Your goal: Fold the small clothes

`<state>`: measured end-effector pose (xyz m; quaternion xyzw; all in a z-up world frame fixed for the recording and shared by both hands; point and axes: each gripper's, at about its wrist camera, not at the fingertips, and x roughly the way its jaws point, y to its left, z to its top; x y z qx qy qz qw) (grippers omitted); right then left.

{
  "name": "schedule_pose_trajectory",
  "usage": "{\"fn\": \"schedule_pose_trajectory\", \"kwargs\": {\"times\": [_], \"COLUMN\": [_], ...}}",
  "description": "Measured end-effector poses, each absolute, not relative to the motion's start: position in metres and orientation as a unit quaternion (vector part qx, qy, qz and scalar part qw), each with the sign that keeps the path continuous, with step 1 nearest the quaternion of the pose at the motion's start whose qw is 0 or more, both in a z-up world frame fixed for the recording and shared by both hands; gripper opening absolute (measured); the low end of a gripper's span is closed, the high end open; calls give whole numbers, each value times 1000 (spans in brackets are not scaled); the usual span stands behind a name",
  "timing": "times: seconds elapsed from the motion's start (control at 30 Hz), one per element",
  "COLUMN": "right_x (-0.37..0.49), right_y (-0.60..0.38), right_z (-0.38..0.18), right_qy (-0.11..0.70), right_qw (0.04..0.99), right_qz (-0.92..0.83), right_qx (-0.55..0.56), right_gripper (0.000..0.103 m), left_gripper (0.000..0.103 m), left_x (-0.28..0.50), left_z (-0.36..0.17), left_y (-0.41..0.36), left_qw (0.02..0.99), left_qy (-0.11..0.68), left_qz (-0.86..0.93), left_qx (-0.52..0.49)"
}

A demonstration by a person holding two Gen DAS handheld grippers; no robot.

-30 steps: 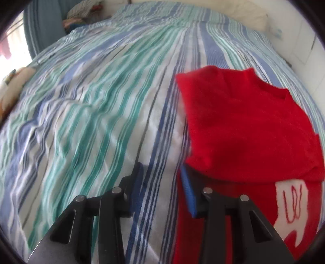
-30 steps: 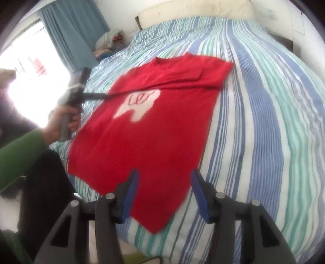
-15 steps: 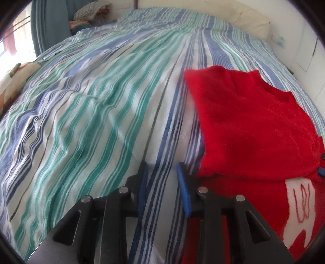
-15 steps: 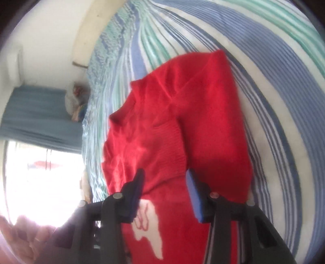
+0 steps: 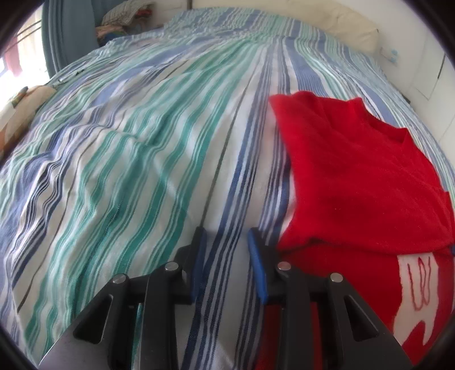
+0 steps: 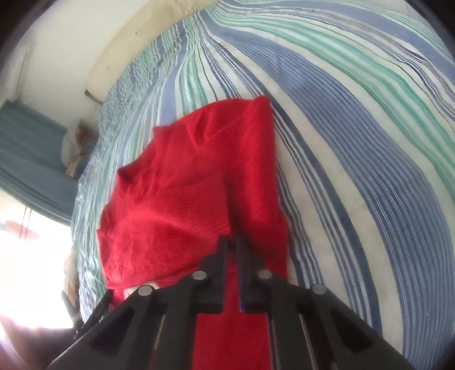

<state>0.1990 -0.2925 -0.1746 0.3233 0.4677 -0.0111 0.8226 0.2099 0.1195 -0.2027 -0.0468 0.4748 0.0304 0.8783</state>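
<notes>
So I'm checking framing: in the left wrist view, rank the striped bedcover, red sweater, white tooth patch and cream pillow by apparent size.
1. striped bedcover
2. red sweater
3. and 4. white tooth patch and cream pillow: alike in the picture; the patch is cut off at the edge and the pillow lies far back, so unranked.

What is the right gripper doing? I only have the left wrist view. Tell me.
Observer: The right gripper is nearly closed on a fold of the red sweater, with red fabric showing in the narrow gap between its fingers.
Operator: Report what lies past the sweater on that side.
Observer: The striped bedspread lies to the sweater's right, running up to a cream headboard.
Operator: Now say where the left gripper shows in the right wrist view.
Observer: It does not show there. Only your view has the left gripper, open over the stripes, beside the sweater's edge.
</notes>
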Motion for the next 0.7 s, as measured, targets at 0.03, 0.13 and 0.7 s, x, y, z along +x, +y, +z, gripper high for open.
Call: {"fn": "schedule_pose_trajectory", "kwargs": {"times": [0.03,0.13,0.7], "right_x": [195,172,-16], "right_y": [-295,-300,-216], "right_z": [-172,-152,-195], "right_qy": [462,434,551], "right_qw": [829,854,822], "right_qz": [-10,7,147], "right_qx": [316,286,-18], "right_gripper": [28,52,55], "left_gripper": [38,52,83], "left_x": [207,187,26], "left_z": [-199,-183,-185], "left_y": [121,126,11], "left_qw": [875,868,810], "left_qy": [481,494,565], "left_qz": [33,32,-87], "left_qx": [-46,-51,129]}}
